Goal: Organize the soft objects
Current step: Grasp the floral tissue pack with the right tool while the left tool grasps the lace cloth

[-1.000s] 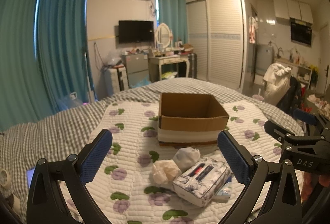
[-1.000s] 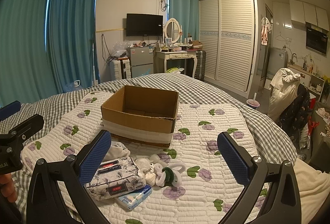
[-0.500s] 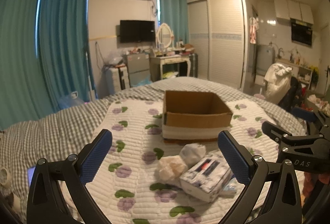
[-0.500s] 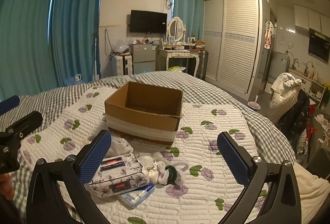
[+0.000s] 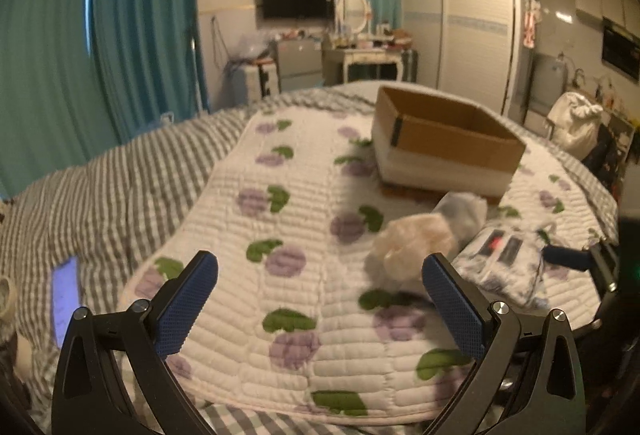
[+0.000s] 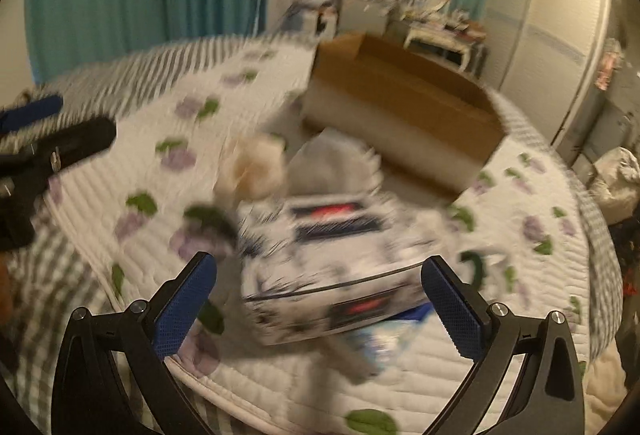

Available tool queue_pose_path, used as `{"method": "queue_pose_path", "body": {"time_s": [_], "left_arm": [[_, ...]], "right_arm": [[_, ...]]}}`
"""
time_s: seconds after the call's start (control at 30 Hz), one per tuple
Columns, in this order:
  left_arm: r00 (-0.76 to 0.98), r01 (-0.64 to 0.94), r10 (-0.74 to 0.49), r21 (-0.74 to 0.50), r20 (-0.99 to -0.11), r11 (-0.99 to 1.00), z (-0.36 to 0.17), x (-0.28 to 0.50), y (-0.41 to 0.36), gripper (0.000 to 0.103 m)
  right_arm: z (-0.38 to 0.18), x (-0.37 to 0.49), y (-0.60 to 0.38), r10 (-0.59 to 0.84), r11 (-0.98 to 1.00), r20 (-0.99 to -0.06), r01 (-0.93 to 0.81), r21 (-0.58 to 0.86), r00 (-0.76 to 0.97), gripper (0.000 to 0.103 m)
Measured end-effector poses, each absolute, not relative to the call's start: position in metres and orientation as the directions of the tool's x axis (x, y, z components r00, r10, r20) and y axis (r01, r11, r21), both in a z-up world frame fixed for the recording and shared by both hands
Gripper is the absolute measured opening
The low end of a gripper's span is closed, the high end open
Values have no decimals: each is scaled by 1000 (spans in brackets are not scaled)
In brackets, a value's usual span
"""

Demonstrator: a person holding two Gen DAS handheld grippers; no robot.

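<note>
An open cardboard box stands on the flowered quilt. In front of it lie a cream soft bundle, a pale bag and a patterned tissue pack. My left gripper is open and empty, above the quilt left of the pile. My right gripper is open, low over the tissue pack, which sits between its fingers without touching. The right wrist view is blurred.
A grey checked bedcover surrounds the quilt. A phone lies on it at the left. A dressing table, a wardrobe and teal curtains stand beyond the bed. The right gripper shows at the left wrist view's right edge.
Both grippers have dropped towards the quilt. The left one swung left, the pile now at its right finger. The right one moved forward and left over the tissue pack.
</note>
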State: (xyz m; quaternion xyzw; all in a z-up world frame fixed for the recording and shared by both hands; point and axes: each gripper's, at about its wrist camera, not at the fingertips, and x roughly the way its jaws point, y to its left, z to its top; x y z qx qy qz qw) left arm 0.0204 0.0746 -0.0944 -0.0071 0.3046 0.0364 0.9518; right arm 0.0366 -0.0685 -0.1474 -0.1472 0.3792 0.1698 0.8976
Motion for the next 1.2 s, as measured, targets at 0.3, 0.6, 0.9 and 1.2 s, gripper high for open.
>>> {"method": "queue_pose_path", "body": {"time_s": [0.3,0.6,0.9,1.2], "left_arm": [[784,-27,20,-1,-621,1000,-109,33,70,103],[756,28,-32,-16,-654,999,-115,47,51,103],[668,15,-29,-25,-743,1000,-150,74,52,90],[600,-51,1,-37,-800,998,-180,115,76,65]], "right_arm": [[-156,43,-74,155,912,-748,-385,-143,646,75],[-106,37,-98,207,932,-631,-348,-106,748,56],[-102,60,-122,163,957,-622,-276,-89,766,56],[-115,85,-133,145,966,-642,-249,-73,753,56]]}}
